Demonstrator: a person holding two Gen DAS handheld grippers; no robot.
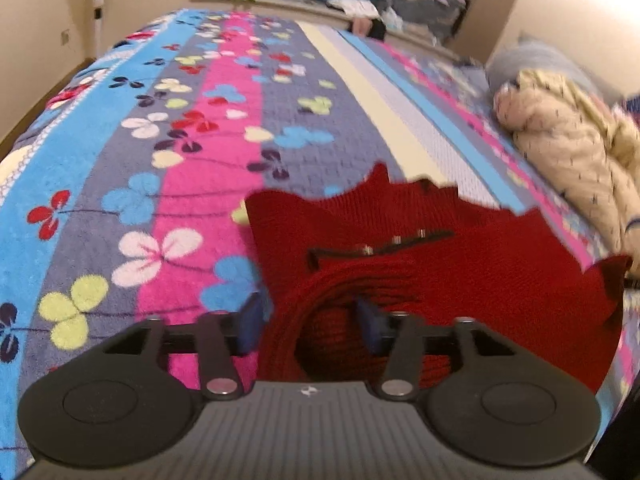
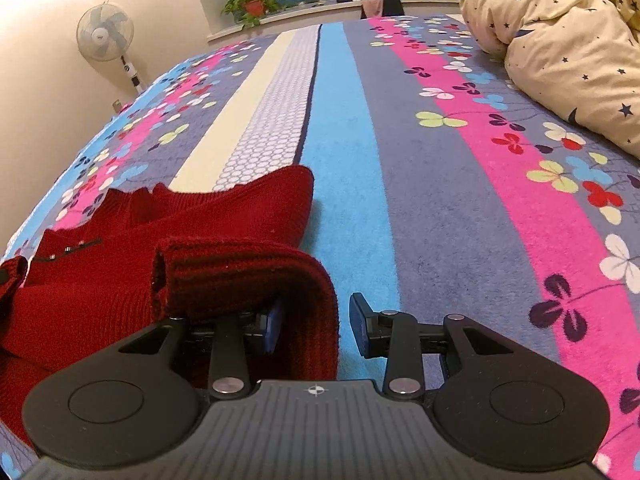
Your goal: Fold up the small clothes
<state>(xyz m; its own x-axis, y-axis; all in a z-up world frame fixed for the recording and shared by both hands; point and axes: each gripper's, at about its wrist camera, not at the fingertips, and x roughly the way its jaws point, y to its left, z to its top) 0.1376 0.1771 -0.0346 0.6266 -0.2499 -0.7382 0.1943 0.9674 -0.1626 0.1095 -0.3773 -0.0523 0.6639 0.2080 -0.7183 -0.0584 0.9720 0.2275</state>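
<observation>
Fingers of both grippers, L point(image 1: 308, 326) & R point(image 2: 316, 326), are spread open astride the dark-red ribbed knit sweater's point(image 1: 460, 248) near hem; nothing is gripped yet, garment stretching fwd.

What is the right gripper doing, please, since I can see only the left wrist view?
Observer: The right gripper is open, astride the sweater's ribbed edge.
Operator: Do both fingers touch the knit?
Observer: No. Its right finger sits clear of it, over the bedspread's blue stripe.
Operator: And the other finger?
Observer: The fabric drapes over it and hides part of it.
</observation>
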